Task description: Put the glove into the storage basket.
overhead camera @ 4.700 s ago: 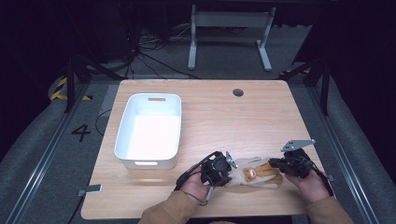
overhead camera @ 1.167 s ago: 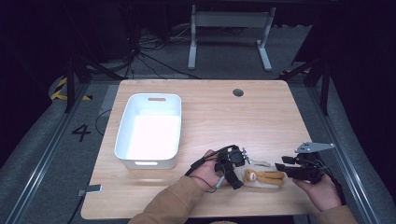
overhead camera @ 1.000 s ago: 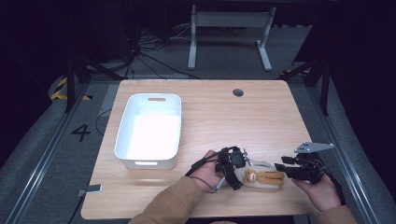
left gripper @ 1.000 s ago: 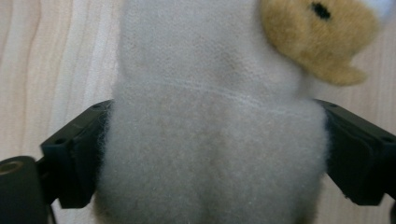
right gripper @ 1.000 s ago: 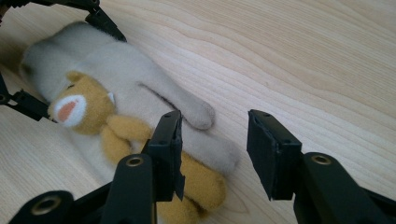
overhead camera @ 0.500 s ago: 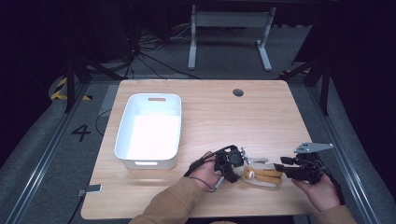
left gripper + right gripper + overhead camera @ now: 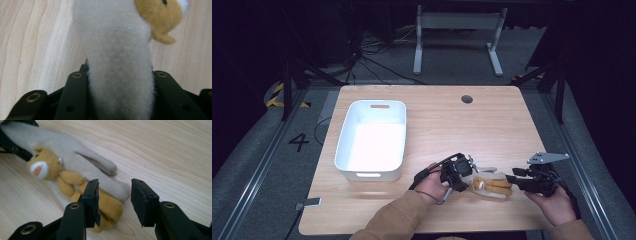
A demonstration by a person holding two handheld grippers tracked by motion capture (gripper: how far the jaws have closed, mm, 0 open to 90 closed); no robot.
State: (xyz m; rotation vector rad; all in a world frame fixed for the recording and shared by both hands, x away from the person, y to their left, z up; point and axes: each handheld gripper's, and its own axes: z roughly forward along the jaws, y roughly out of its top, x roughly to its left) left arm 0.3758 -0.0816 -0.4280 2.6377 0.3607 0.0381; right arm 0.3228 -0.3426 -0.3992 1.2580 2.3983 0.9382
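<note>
A soft toy (image 7: 493, 186) lies near the table's front edge: a yellow bear (image 7: 42, 168) on a pale grey plush body (image 7: 75, 152). My left gripper (image 7: 463, 179) is shut on the toy's left end. In the left gripper view the grey plush (image 7: 120, 75) is squeezed between the jaws, with the bear's head (image 7: 160, 15) beyond. My right gripper (image 7: 518, 181) is open at the toy's right end. In the right gripper view (image 7: 113, 197), the grey tip and the bear's yellow legs (image 7: 110, 210) lie just in front of the parted jaws.
A white rectangular bin (image 7: 372, 142) stands left of centre on the wooden table (image 7: 452, 125). A round cable hole (image 7: 467, 99) sits near the far edge. A small grey tag (image 7: 309, 202) lies at the front left corner.
Since the oldest frame, my left gripper has shifted right and closed onto the toy's left end, and my right gripper has drawn back to the right. Over the last second, hardly anything moved.
</note>
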